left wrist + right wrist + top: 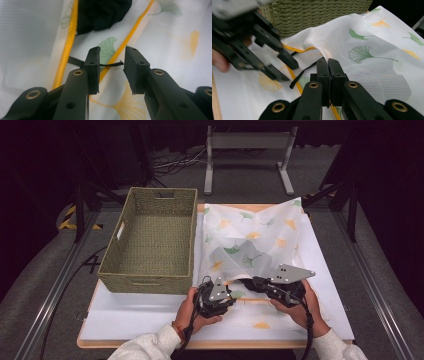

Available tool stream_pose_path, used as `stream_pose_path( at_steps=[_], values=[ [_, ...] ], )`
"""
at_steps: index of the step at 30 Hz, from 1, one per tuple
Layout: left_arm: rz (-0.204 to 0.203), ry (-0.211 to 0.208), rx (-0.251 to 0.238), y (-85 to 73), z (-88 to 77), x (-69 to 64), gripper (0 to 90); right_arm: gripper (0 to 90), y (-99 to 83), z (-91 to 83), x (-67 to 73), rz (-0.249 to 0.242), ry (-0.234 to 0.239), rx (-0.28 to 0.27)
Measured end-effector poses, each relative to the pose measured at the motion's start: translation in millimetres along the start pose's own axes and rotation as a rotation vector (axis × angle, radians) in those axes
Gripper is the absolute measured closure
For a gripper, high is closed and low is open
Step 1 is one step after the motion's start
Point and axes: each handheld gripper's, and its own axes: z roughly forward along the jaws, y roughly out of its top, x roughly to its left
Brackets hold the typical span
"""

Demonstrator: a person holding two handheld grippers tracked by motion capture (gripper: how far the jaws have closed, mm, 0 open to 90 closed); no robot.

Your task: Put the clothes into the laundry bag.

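Observation:
A white mesh laundry bag [260, 235] printed with ginkgo leaves lies on the board to the right of the basket. In the left gripper view a dark garment [100, 12] sits inside it beside the yellow zipper [130, 37]. My left gripper [111, 63] is open over the zipper at the bag's near edge, and a thin black strap [110, 65] crosses the gap between its pads. My right gripper [328, 65] is shut on the upper edge of the bag's mouth [322, 50] and holds it raised. In the high view the left gripper [227, 290] and the right gripper [246, 281] sit close together.
A green woven basket [145, 284] stands on the left of the white board [150, 320], close to the bag's left edge. A grey metal stand [247, 142] is on the floor beyond the table. Metal rails run along both sides.

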Motion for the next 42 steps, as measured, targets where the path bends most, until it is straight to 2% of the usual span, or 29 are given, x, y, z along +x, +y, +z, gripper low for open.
stream_pose_path(
  at_steps=[2, 4, 6, 9, 12, 14, 17, 19, 22, 23, 24, 25, 28, 31, 35, 39, 42],
  values=[
    [0.014, 0.046, 0.045, 2.2, 8.5, 3.4, 67.6, 88.9, -0.2, -0.5, 0.2, -0.001, 0.002, 0.001],
    [-0.004, 0.066, 0.071, 1.6, 16.3, 9.1, 69.2, 88.9, -0.5, -0.7, 0.0, 0.001, 0.002, 0.002],
    [-0.021, 0.063, 0.063, 1.0, 19.3, 12.7, 71.3, 88.8, -0.8, -0.7, -0.3, 0.001, 0.000, 0.004],
    [-0.013, 0.087, 0.076, 3.3, 21.1, 17.6, 73.1, 88.9, -0.9, 0.1, -0.7, 0.005, -0.004, 0.010],
    [-0.031, 0.125, 0.088, 4.5, 22.2, 24.6, 75.0, 88.8, 0.0, 0.6, 1.3, -0.001, -0.005, 0.013],
    [-0.057, 0.169, 0.091, 4.1, 22.1, 29.3, 77.5, 88.8, -0.1, 1.0, 1.8, -0.003, -0.005, 0.015],
    [-0.051, 0.189, 0.101, 4.5, 22.0, 27.8, 80.7, 88.8, -0.4, 1.1, 1.6, 0.000, -0.006, 0.015],
    [-0.035, 0.224, 0.109, 4.0, 21.7, 23.4, 81.7, 88.8, -0.5, 0.6, 1.4, 0.001, -0.006, 0.015],
    [-0.049, 0.178, 0.090, 2.1, 17.5, 20.1, 80.7, 88.8, -0.5, -0.5, 1.0, 0.003, -0.007, 0.010],
    [-0.045, 0.157, 0.075, 2.3, 14.6, 17.9, 80.4, 88.9, -0.4, -0.6, 1.0, 0.001, -0.008, 0.010],
    [-0.020, 0.143, 0.068, 3.6, 10.1, 14.8, 79.3, 88.8, -0.4, -0.7, 1.0, 0.002, -0.008, 0.010],
    [-0.004, 0.137, 0.058, 5.0, 5.2, 10.9, 77.9, 88.8, -0.4, -0.6, 1.1, 0.002, -0.008, 0.010],
    [0.009, 0.113, 0.025, 7.8, -11.7, 4.5, 76.1, 88.8, -0.4, -0.3, 1.5, 0.000, -0.009, 0.012],
    [0.005, 0.096, -0.006, 5.4, -28.3, 2.2, 71.2, 88.8, -0.3, -0.9, 1.5, -0.001, -0.010, 0.009],
    [-0.012, 0.095, -0.005, -4.2, -42.2, 2.4, 71.3, 88.8, 0.3, -0.9, 1.7, 0.000, -0.012, 0.009],
    [-0.043, 0.049, 0.028, -14.9, -48.4, 2.3, 75.3, 88.8, 0.7, -1.3, 2.1, 0.001, -0.014, 0.005],
    [-0.049, 0.071, 0.057, -21.5, -42.8, 5.1, 76.0, 88.7, 0.8, -0.5, 2.1, 0.001, -0.012, 0.006]
  ],
)
